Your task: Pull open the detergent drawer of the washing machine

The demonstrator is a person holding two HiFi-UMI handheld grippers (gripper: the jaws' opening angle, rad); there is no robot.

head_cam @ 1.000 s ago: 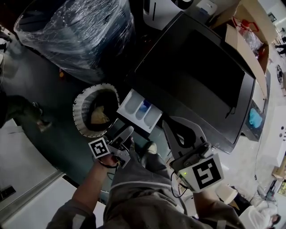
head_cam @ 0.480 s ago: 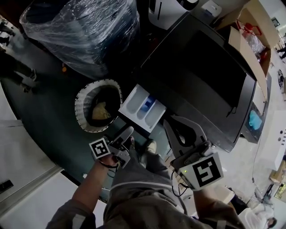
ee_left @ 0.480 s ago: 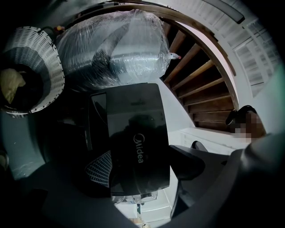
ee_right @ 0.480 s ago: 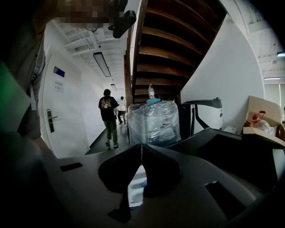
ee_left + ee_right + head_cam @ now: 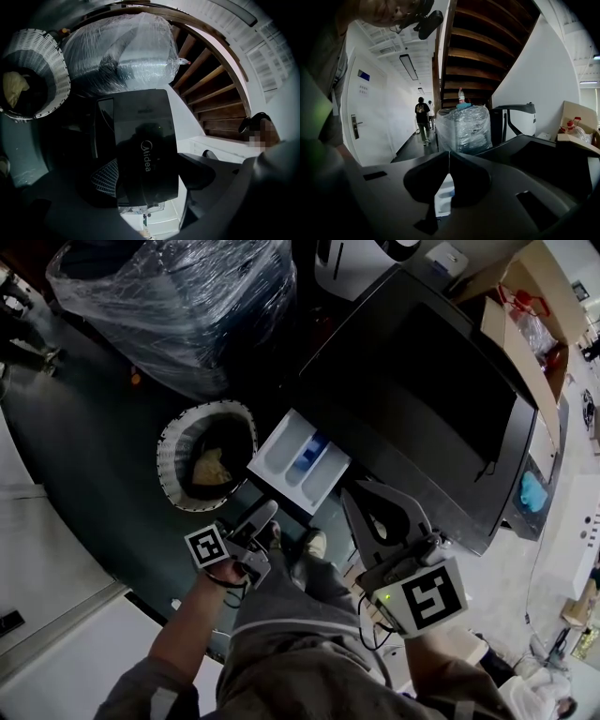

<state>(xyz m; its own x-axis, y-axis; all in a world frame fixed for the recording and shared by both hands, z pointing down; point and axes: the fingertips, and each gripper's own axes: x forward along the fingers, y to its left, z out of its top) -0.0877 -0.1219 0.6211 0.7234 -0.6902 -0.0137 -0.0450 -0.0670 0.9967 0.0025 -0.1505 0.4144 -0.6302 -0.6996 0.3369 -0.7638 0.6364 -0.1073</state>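
The dark washing machine (image 5: 422, 399) has its white detergent drawer (image 5: 298, 460) pulled out towards me, compartments showing. My left gripper (image 5: 265, 515) is just short of the drawer's front edge. Its jaws stand wide and are closing. In the left gripper view the drawer's dark front panel (image 5: 145, 154) fills the space ahead of the left gripper (image 5: 147, 176), and I see no pad pressing on it. My right gripper (image 5: 354, 491) hangs to the right of the drawer, shut on nothing. In the right gripper view the drawer (image 5: 444, 193) shows below the right gripper (image 5: 449, 157).
A white laundry basket (image 5: 208, 465) with cloth inside stands left of the drawer. A plastic-wrapped bulky item (image 5: 178, 306) sits behind it. An open cardboard box (image 5: 511, 324) lies past the machine. A person (image 5: 423, 117) walks in the far corridor under wooden stairs (image 5: 483, 51).
The left gripper has drawn back a little from the drawer's front. The drawer stays out and the right gripper has kept still.
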